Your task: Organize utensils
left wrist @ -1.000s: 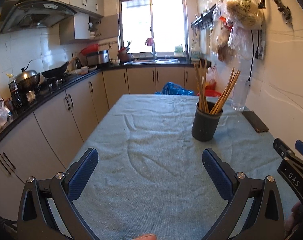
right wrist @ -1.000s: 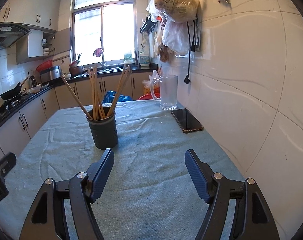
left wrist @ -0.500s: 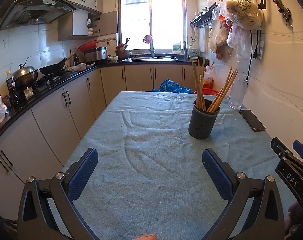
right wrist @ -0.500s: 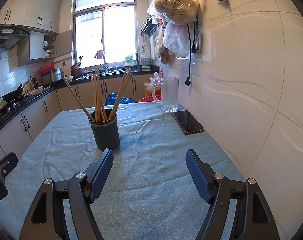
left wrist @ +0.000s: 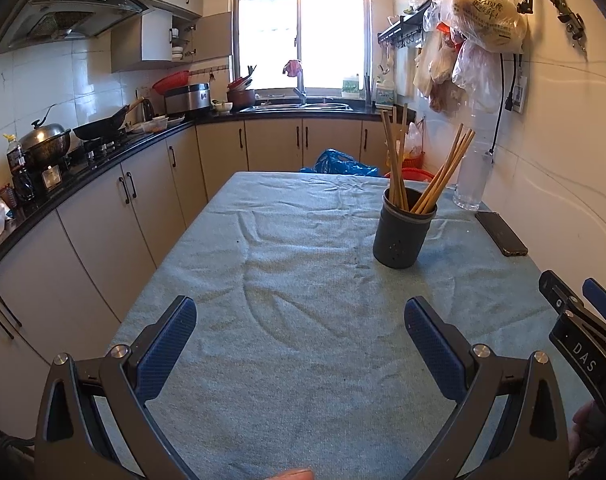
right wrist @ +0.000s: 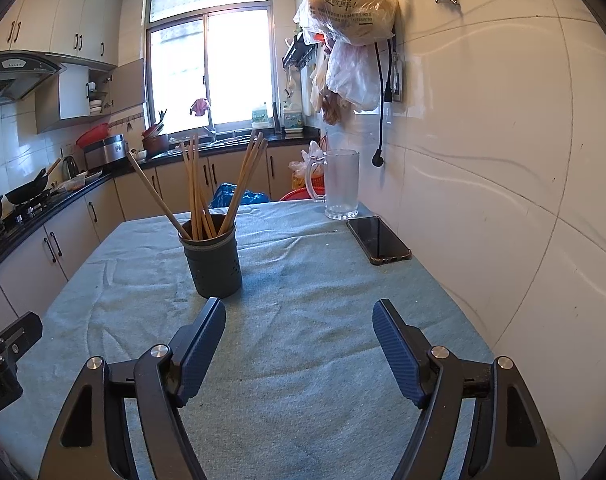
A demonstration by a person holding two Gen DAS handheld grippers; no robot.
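Now, with both the left gripper (left wrist: 300, 326) and right gripper (right wrist: 299, 330) spread wide and empty, we judge the chopsticks (right wrist: 199, 192) already gathered in the holder (right wrist: 212, 263) at eleven o'clock — so we should approach slowly, avoiding tipping it.

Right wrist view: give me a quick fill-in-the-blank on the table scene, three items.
1. The chopsticks stand in a dark ___.
2. The phone lies screen-up between the glass mug and the right hand-held gripper, along the ___ side of the table.
3. Both hand-held grippers' jaws are ___.

Answers: holder; wall; open
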